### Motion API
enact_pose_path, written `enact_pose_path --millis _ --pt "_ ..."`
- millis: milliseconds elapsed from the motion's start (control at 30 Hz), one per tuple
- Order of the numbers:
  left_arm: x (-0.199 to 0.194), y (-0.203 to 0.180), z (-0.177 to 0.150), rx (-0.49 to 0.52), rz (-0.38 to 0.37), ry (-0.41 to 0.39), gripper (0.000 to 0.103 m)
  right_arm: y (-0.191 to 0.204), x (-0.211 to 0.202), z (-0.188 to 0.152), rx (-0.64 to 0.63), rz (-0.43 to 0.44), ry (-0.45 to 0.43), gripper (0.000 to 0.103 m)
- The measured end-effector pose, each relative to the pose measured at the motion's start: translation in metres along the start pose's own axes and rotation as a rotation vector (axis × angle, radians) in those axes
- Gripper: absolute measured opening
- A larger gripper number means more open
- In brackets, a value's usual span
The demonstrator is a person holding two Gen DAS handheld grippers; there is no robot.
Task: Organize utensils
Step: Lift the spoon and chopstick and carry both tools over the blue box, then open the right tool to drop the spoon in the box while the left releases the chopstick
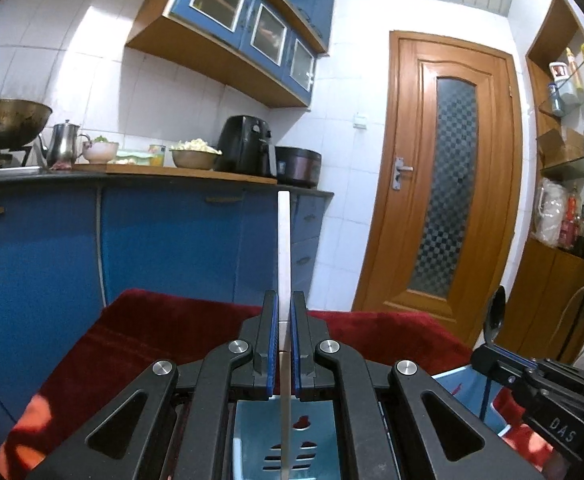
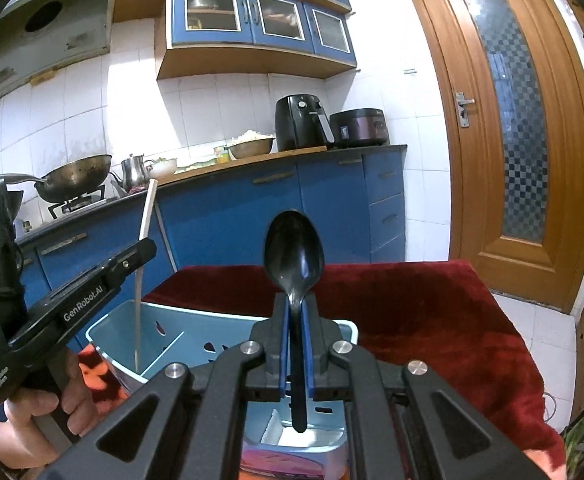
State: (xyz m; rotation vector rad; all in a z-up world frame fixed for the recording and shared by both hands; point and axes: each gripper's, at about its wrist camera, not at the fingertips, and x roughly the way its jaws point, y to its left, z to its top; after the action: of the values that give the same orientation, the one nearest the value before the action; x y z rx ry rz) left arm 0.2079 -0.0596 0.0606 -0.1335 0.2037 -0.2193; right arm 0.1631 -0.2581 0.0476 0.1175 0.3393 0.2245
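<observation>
My left gripper (image 1: 284, 300) is shut on a white flat utensil (image 1: 283, 240) that stands upright; its lower metal end hangs into the light blue utensil holder (image 1: 248, 432). In the right wrist view the same white utensil (image 2: 148, 212) enters the holder's left compartment (image 2: 160, 344). My right gripper (image 2: 294, 304) is shut on a black plastic spoon (image 2: 293, 252), bowl up, handle end hanging over the holder's near compartment. The spoon (image 1: 496, 312) and right gripper also show at the right of the left wrist view.
The holder sits on a dark red cloth (image 2: 431, 312) over a table. Behind are blue cabinets (image 1: 152, 240), a counter with a wok (image 2: 76, 176), kettle (image 2: 134, 170), bowls, a black air fryer (image 2: 299, 122) and a cooker. A wooden door (image 1: 443, 184) is at right.
</observation>
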Motion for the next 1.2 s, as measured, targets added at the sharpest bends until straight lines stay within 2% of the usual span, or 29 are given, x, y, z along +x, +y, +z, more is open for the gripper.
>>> enact_pose_path --millis 200,500,567,600,867,1033,1200 --pt "0.001 0.003 0.000 -0.028 -0.046 0.070 0.005 0.005 -0.001 -0.003 -0.016 0.003 0.030 0.008" --pt "-0.006 0.005 -0.004 -0.001 -0.067 0.147 0.006 0.000 -0.002 -0.007 0.001 0.013 0.102 0.008" --pt "-0.009 0.005 -0.008 0.008 -0.075 0.160 0.006 -0.001 -0.005 -0.010 0.005 0.017 0.112 0.014" --pt "-0.011 0.005 -0.010 0.009 -0.079 0.167 0.006 -0.001 -0.006 -0.010 0.007 0.014 0.114 0.019" --pt "-0.019 0.003 -0.011 0.032 -0.103 0.181 0.006 -0.006 -0.019 -0.013 0.039 0.018 0.108 0.029" --pt "-0.017 0.006 -0.007 -0.004 -0.129 0.202 0.006 -0.006 -0.029 -0.012 0.055 0.024 0.088 0.033" --pt "-0.027 0.010 -0.009 -0.022 -0.121 0.153 0.006 -0.005 -0.038 -0.012 0.055 0.027 0.063 0.033"
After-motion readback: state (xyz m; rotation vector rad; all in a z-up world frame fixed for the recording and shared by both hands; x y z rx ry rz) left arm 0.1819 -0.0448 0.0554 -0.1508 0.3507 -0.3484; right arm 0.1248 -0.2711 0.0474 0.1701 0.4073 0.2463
